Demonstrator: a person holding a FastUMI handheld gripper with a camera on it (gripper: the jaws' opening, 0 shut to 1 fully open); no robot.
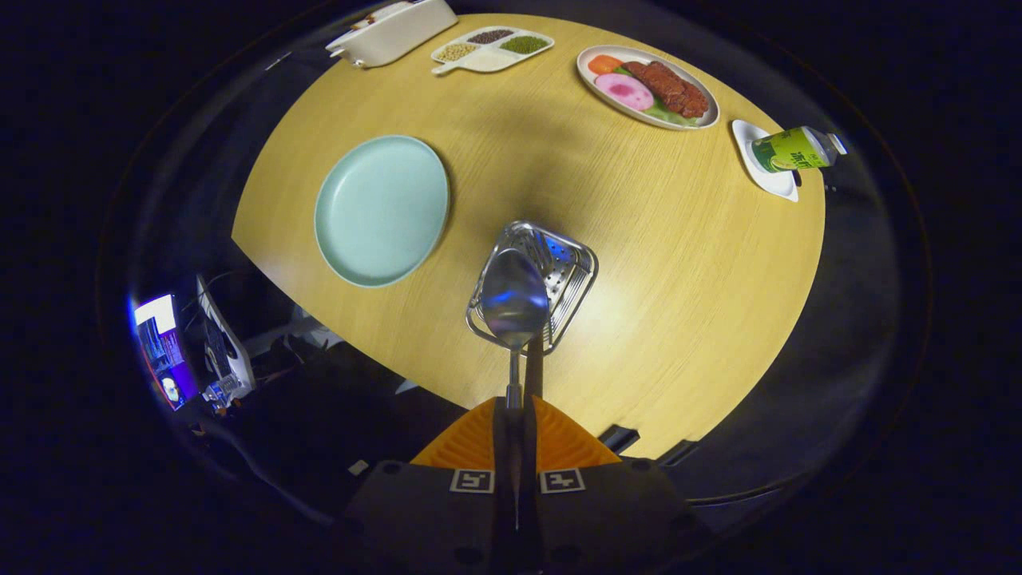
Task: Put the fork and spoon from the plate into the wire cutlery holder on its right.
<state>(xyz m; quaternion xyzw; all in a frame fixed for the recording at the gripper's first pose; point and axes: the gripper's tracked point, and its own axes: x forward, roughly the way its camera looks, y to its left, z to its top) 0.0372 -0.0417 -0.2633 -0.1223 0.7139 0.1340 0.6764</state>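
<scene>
Gripping the shiny metal spoon [513, 299] by its handle, gripper [516, 423] fingers closed tight. Spoon bowl hangs over the silver wire cutlery holder [563, 271] just ahead. Pale green round plate [382, 209] ahead-left, bare. Green-labelled bottle [794, 149] far right; writing unreadable.

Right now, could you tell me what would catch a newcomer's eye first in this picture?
First, the shiny spoon, its handle pinched between the shut fingers of the gripper, bowl raised over the wire cutlery holder just ahead. Next, the bare pale green plate lies left of the holder on the round wooden table. At the table's far edge, a platter of food adds the brightest colour.
</scene>
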